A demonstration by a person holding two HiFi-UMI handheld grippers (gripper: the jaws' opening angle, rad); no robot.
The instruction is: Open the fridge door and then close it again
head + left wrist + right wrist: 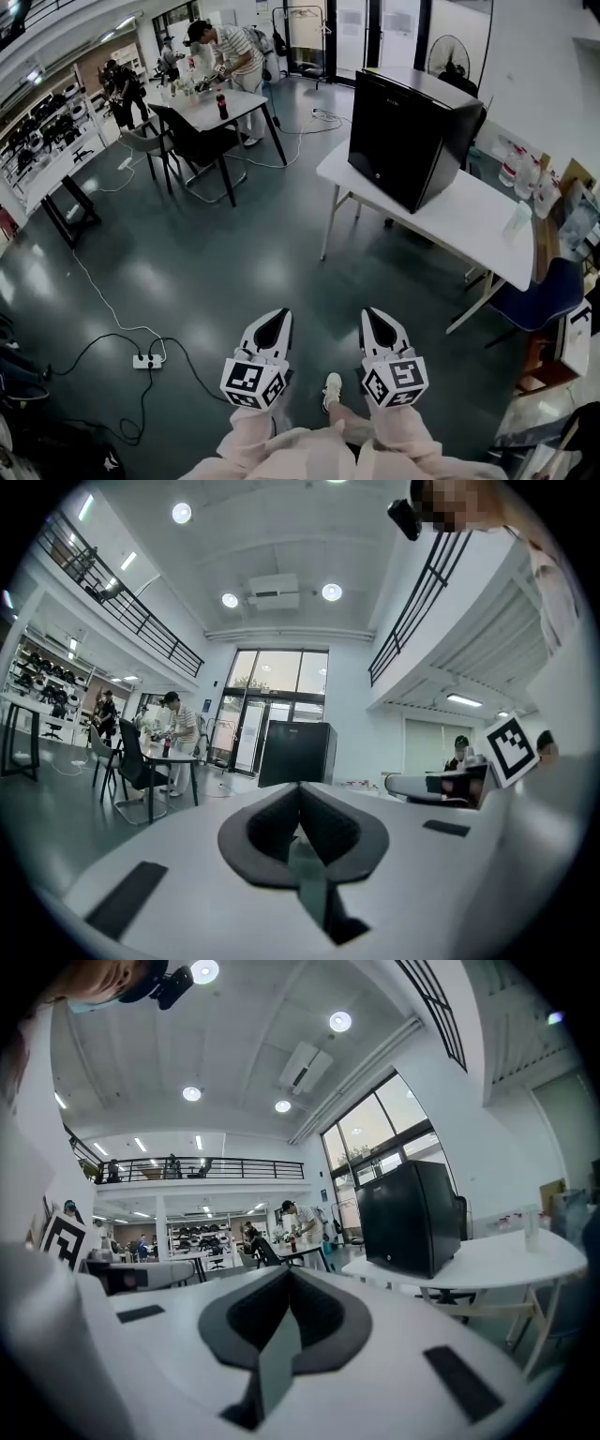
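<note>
Head view, fridge point(409, 137): black, door shut, standing on the white table point(469, 230) at upper right, well apart from both grippers.
Head view, left gripper point(273, 319): low in the middle, over the dark floor point(234, 253), jaws together.
Head view, right gripper point(377, 317): just beside the left one, jaws together.
Head view, background: a person point(232, 52) bends over a far table point(242, 103) at upper left; a power strip point(147, 360) lies on the floor.
Left gripper view, jaws: pressed together, nothing between them.
Left gripper view, fridge: straight ahead beyond the tips, far off.
Right gripper view, jaws: closed tip to tip, empty.
Right gripper view, fridge: right of the tips, on the white table, untouched.
</note>
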